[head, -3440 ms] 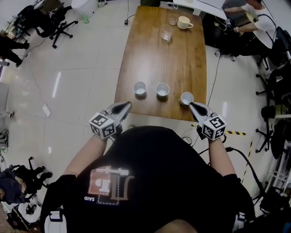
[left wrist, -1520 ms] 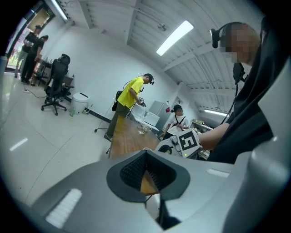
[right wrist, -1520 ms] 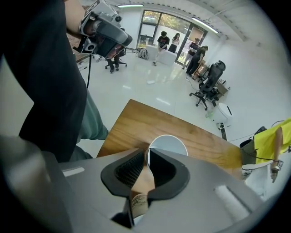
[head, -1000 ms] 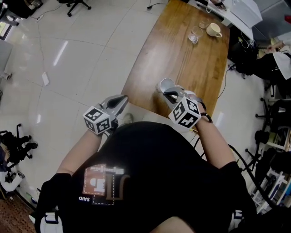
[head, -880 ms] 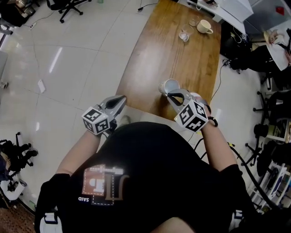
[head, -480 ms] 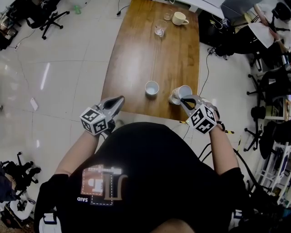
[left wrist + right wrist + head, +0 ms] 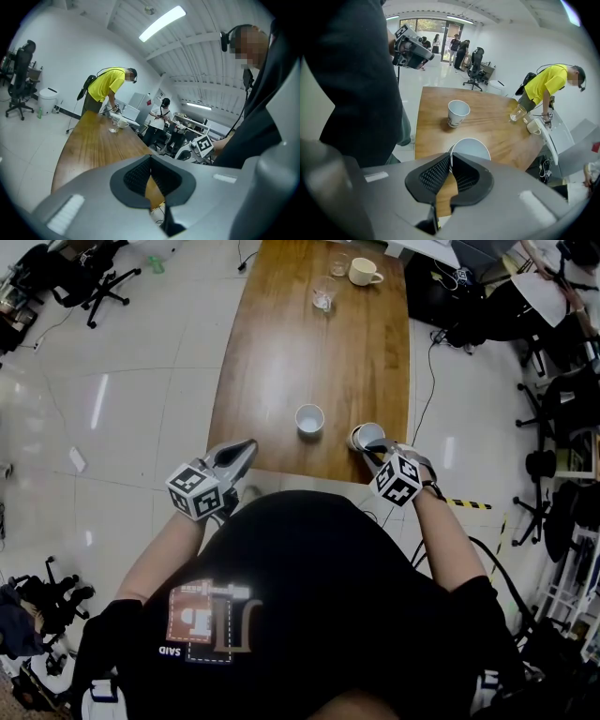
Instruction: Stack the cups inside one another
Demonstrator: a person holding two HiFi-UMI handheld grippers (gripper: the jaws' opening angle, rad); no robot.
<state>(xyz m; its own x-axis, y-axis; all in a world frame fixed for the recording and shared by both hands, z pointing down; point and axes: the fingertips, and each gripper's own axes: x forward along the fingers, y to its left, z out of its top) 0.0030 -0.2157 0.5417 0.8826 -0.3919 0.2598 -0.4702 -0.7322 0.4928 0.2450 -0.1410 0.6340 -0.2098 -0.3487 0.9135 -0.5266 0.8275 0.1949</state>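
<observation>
The head view looks steeply down from above the person, with the wooden table (image 7: 309,352) running toward 12 o'clock. The left gripper (image 7: 246,446) view sits low off the table's near edge and faces along the tabletop. The right gripper (image 7: 373,451) view hangs close over a gripped paper cup (image 7: 471,147). All three views share the far-end mug (image 7: 361,273).

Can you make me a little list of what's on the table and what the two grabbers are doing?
table: long, wooden
right gripper: shut, pinching the rim of the held cup by the table's near edge
loose cup: white, upright, standing apart from the held cup
left gripper: shut, nothing between its jaws, beside the table's near corner
far end: mug and glass
</observation>
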